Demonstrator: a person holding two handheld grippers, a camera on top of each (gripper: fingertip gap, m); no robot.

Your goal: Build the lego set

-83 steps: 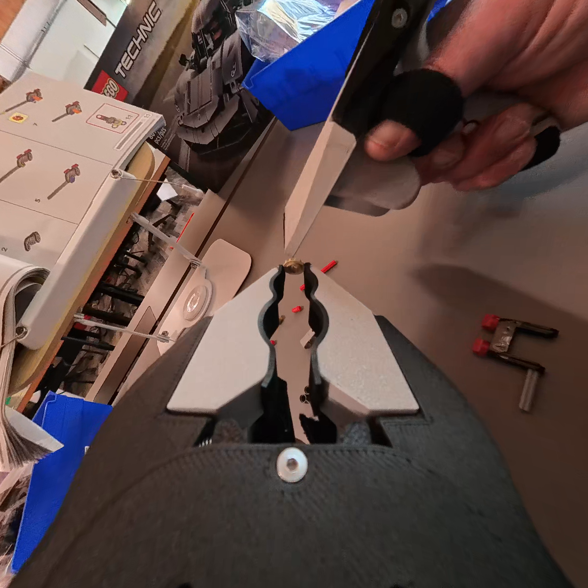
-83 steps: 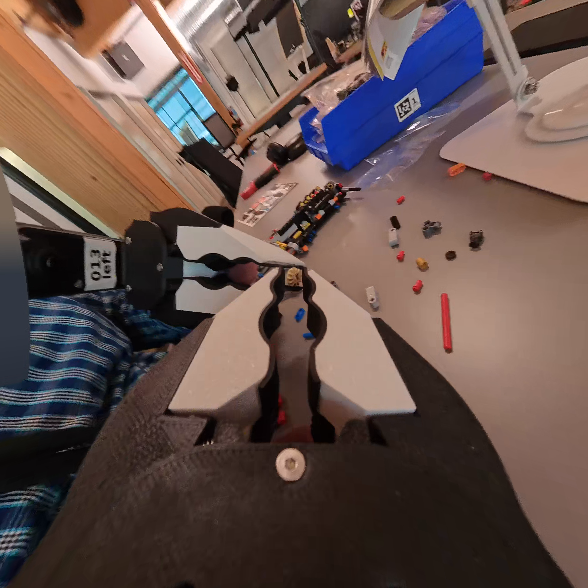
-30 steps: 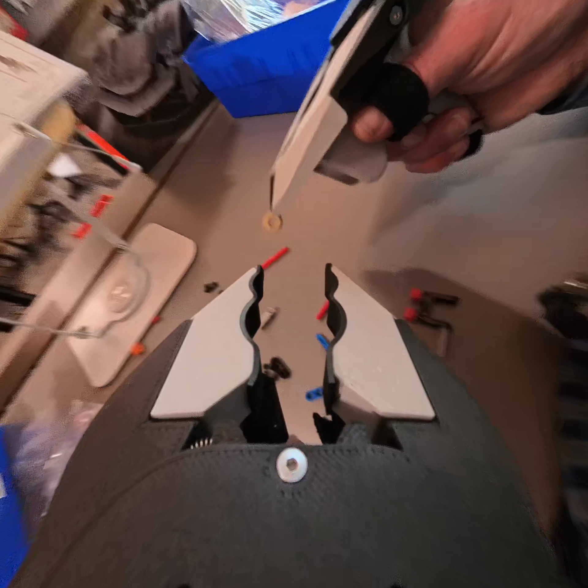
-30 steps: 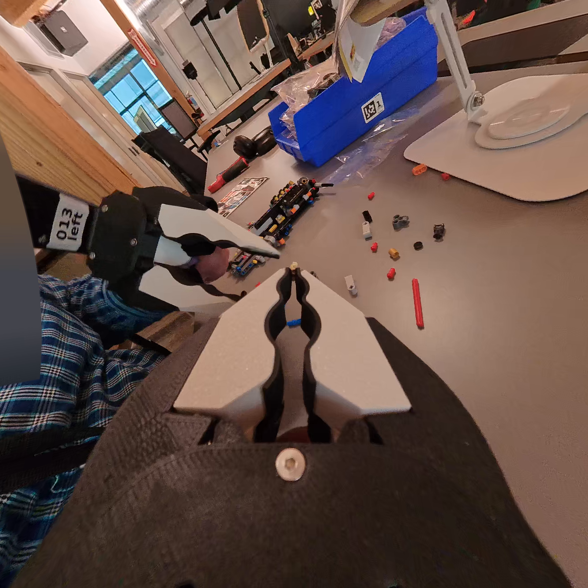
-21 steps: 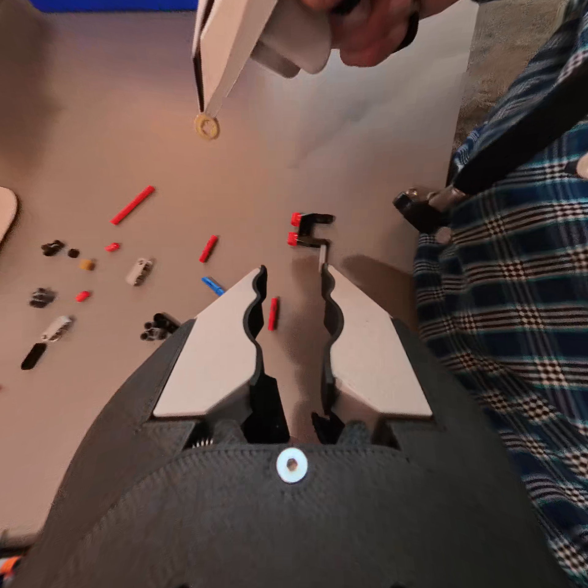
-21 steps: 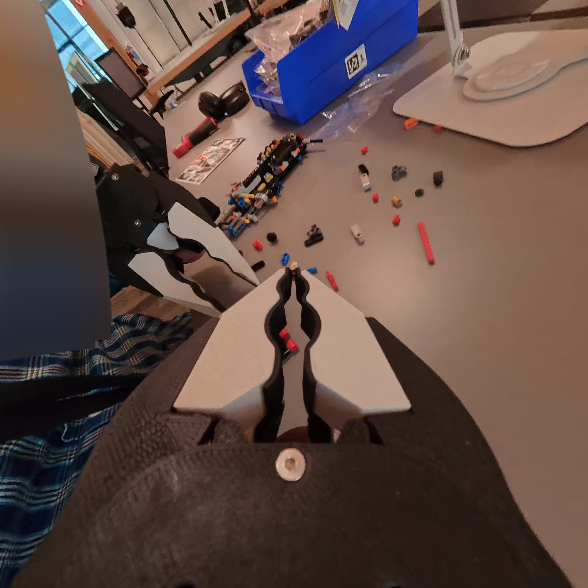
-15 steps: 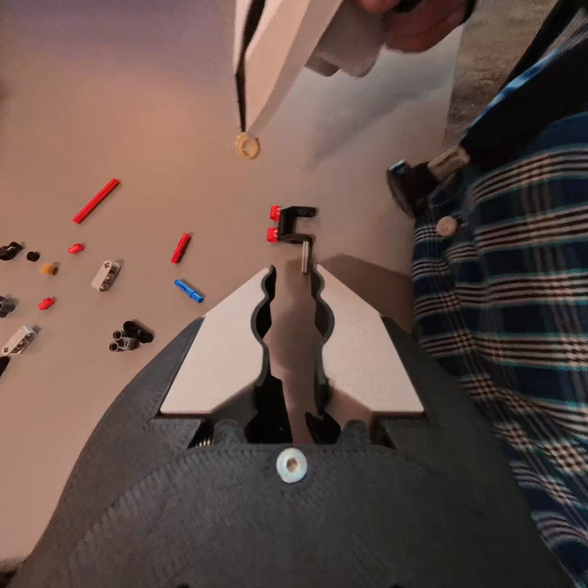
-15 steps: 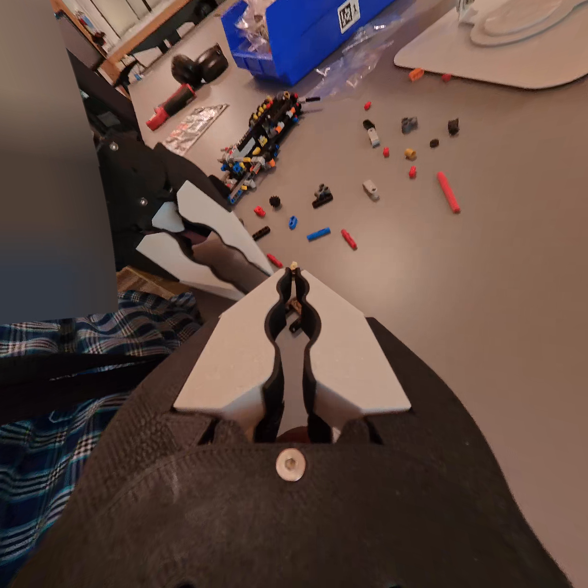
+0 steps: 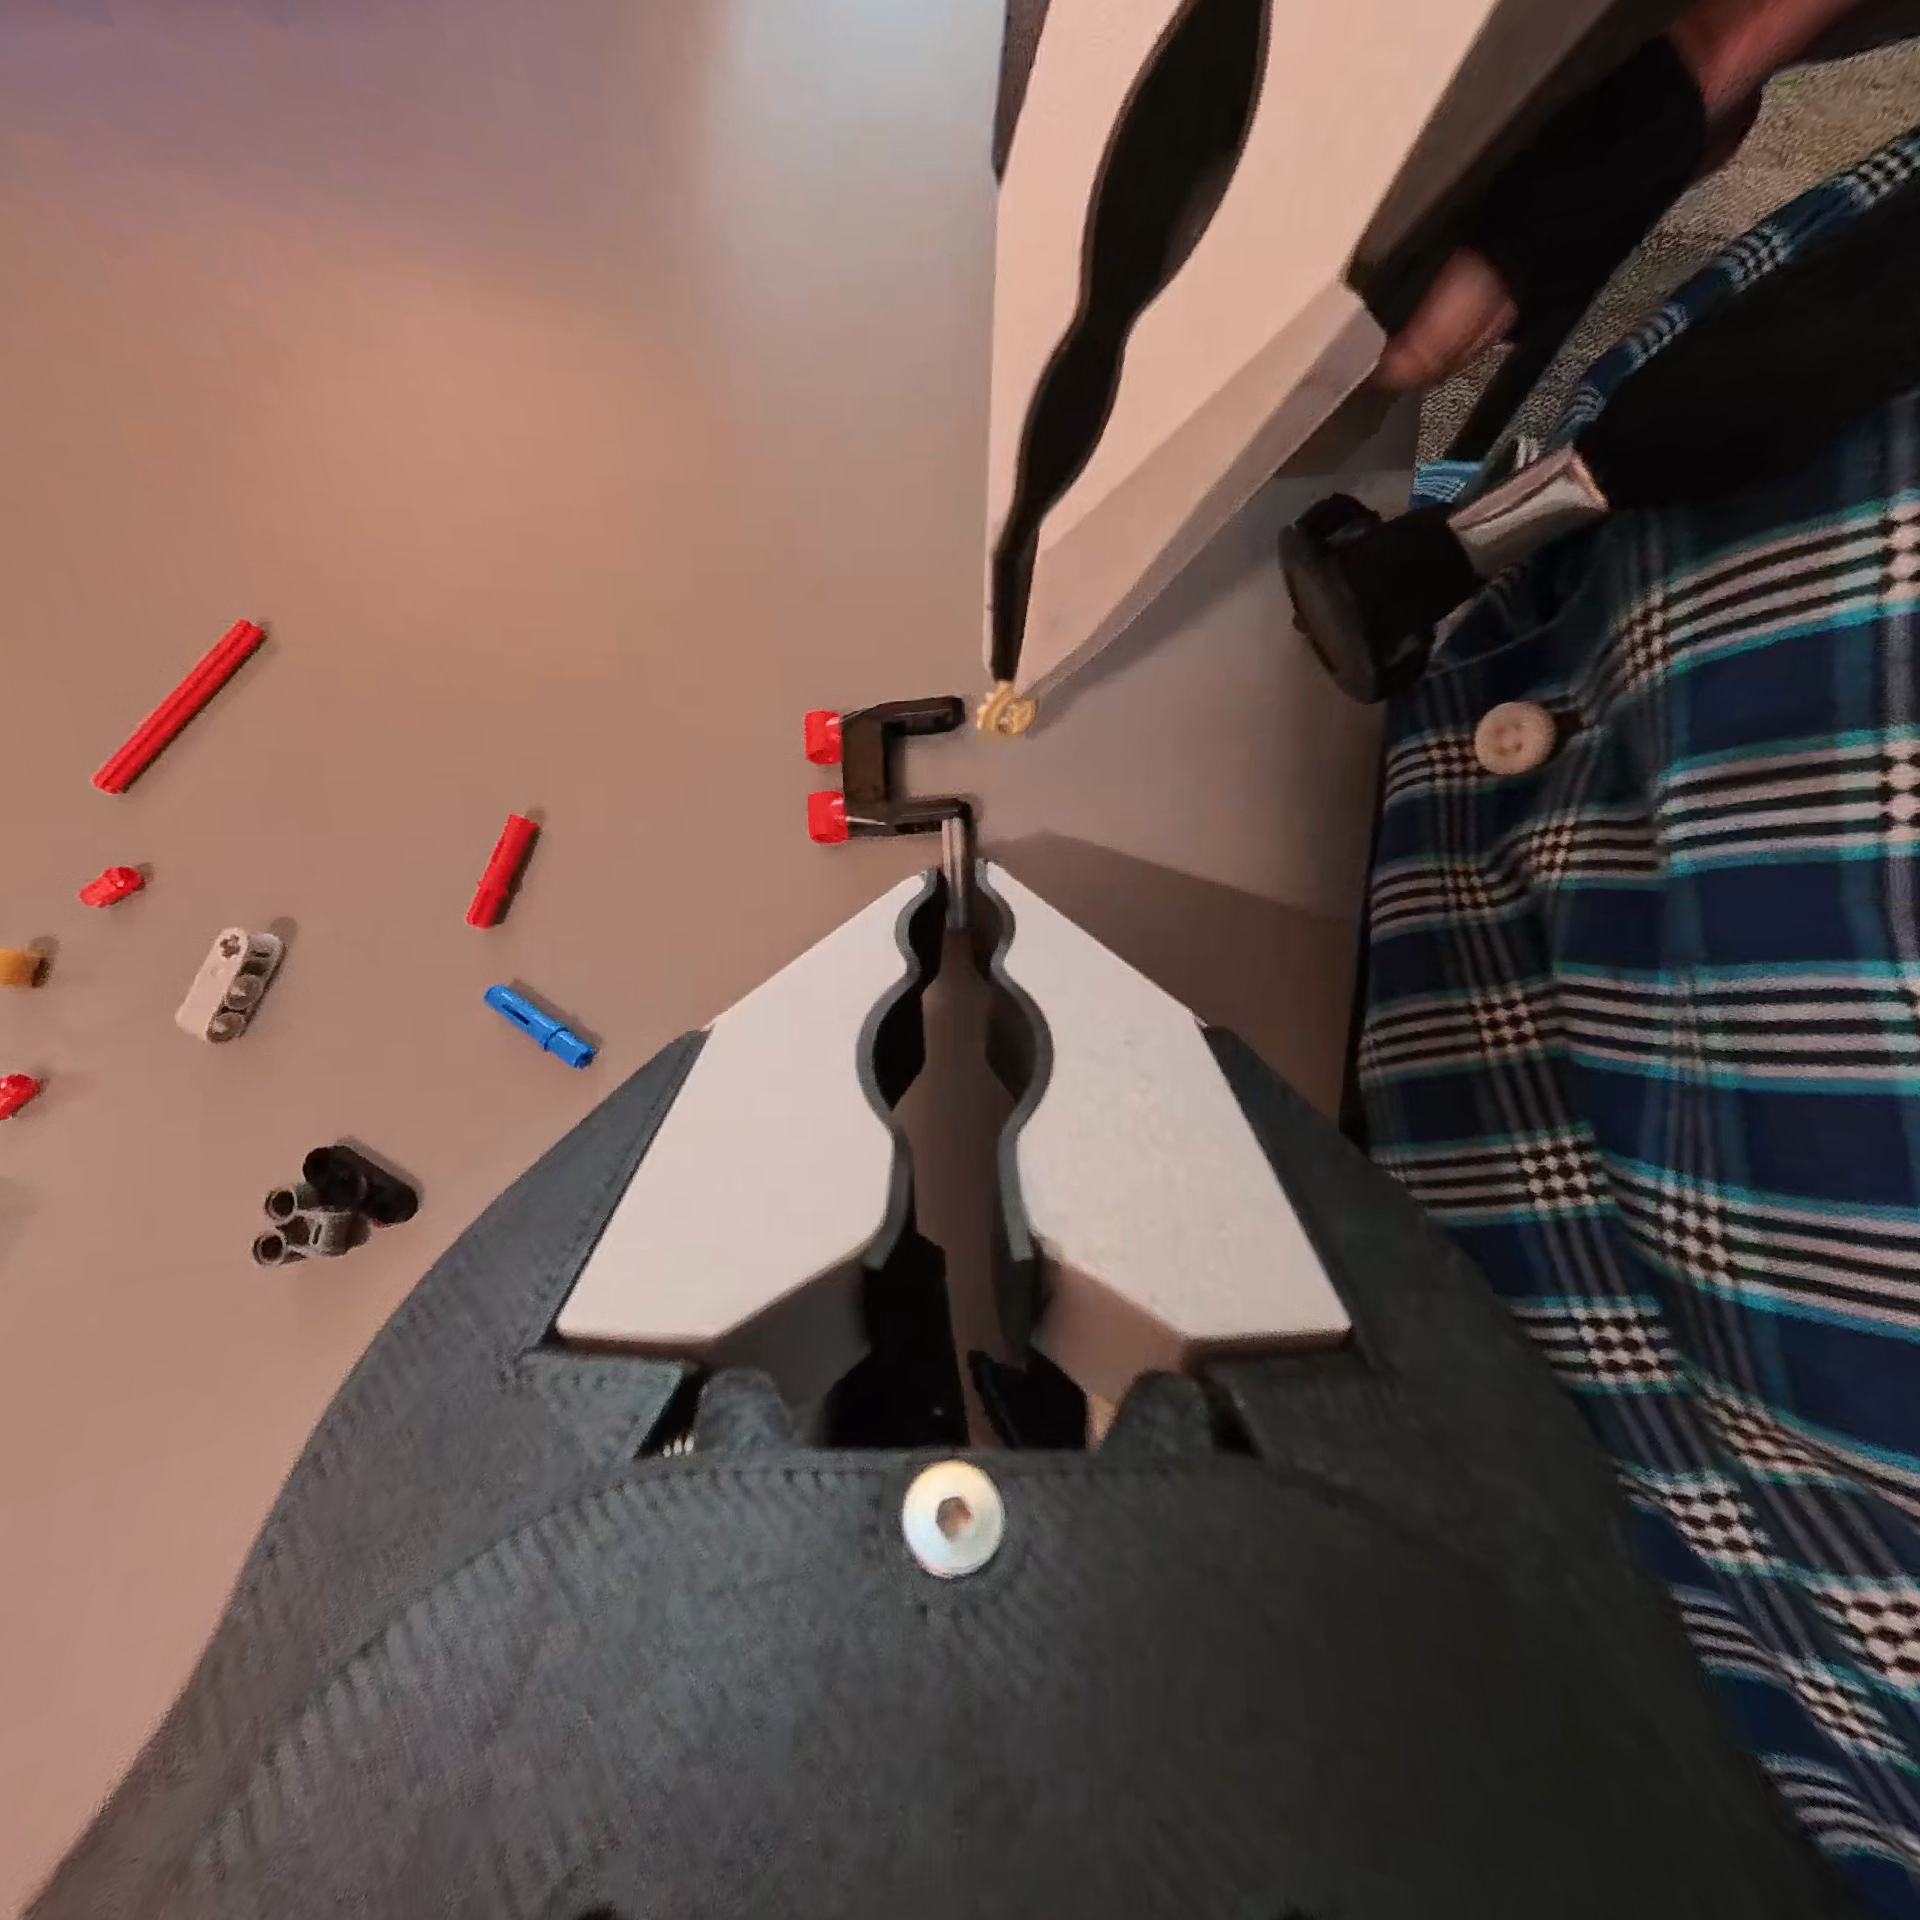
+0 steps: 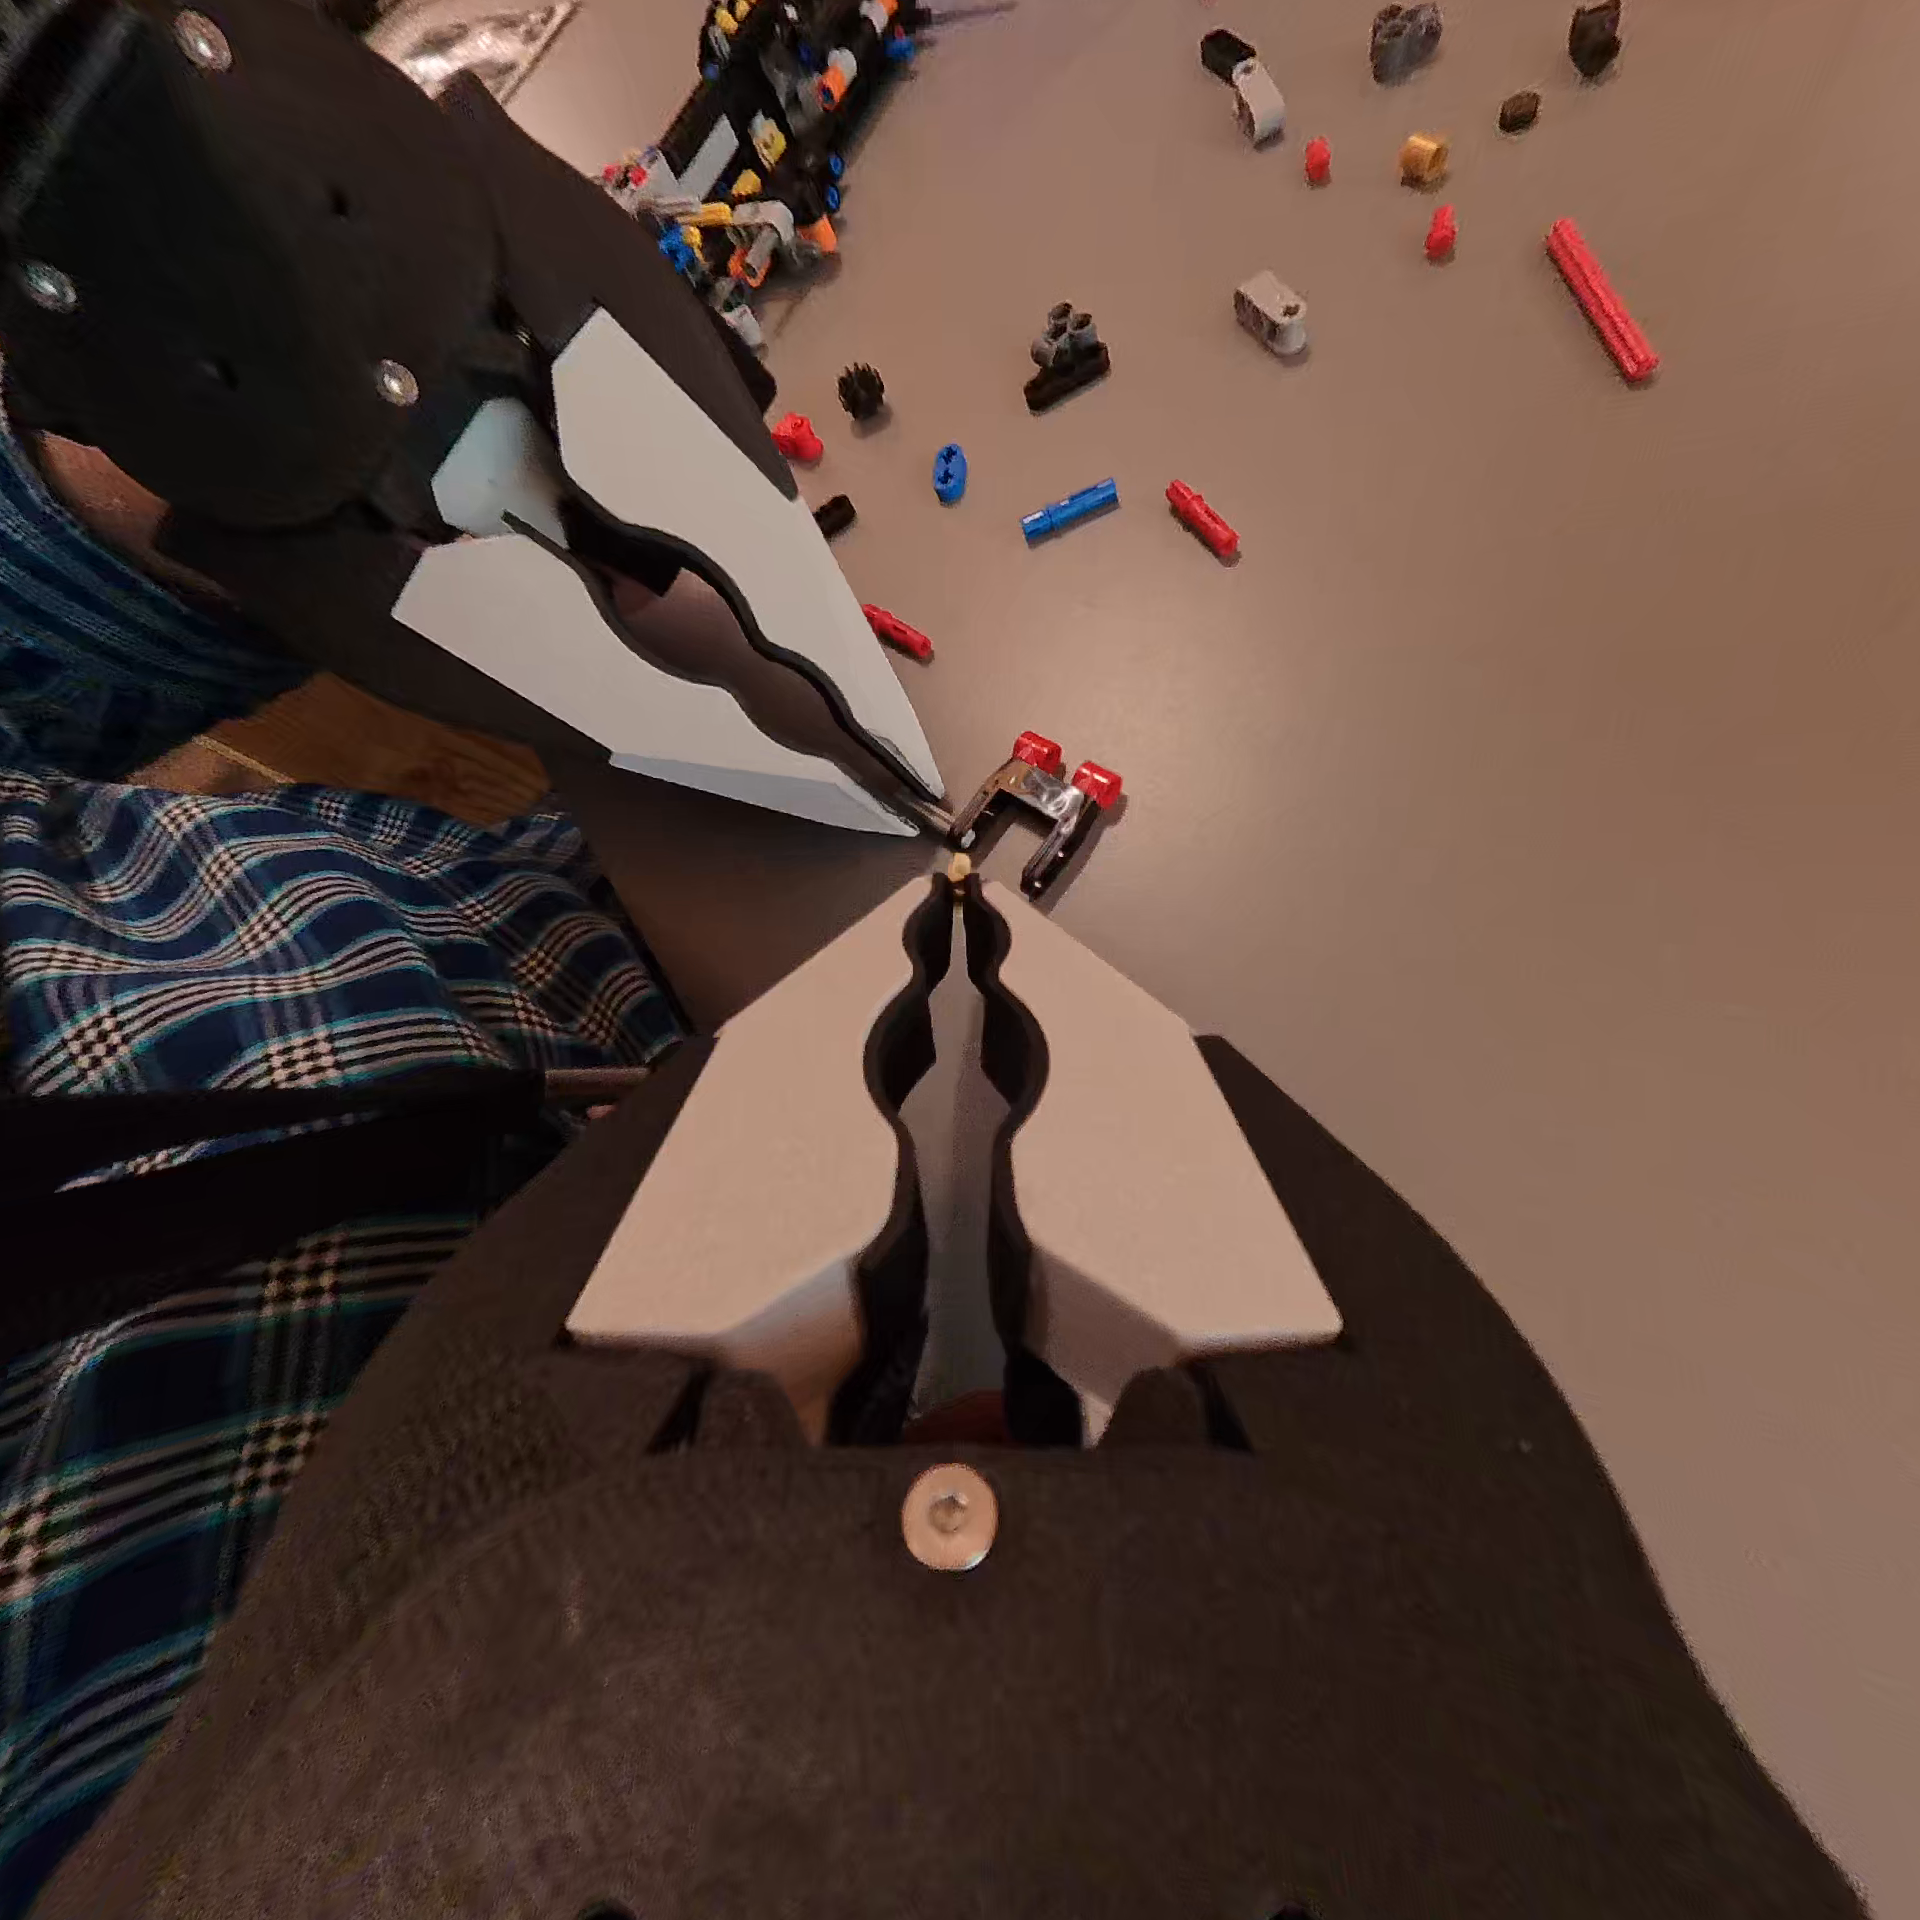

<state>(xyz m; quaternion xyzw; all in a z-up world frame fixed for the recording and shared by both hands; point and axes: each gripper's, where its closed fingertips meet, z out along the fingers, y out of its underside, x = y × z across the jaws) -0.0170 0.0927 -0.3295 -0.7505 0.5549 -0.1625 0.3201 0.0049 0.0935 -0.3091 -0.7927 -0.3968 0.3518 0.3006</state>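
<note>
Left wrist view, 9 o'clock side: loose parts on the grey table — long red axle, grey connector, short red pin, blue pin, black connector.

Left gripper: pointed toward 12 o'clock, low over the table, jaws closed to a narrow slit and pinching the grey axle that sticks out of the black bracket. The bracket is C-shaped with two red bushes on its 9 o'clock side; it lies near the table edge, just ahead of the left tips.

Right gripper: enters from 1 o'clock, slanted down steeply, jaws pressed together on a small tan gear at the very tips. The gear sits just beside the open end of the bracket's upper arm; contact cannot be told.

3 o'clock side: plaid shirt of the person.

Right wrist view: the left gripper comes in from 10 o'clock, tips at the bracket. Own tips are nearly shut with the tan gear showing between them. A partly built model lies at 11 o'clock, well apart.
</note>
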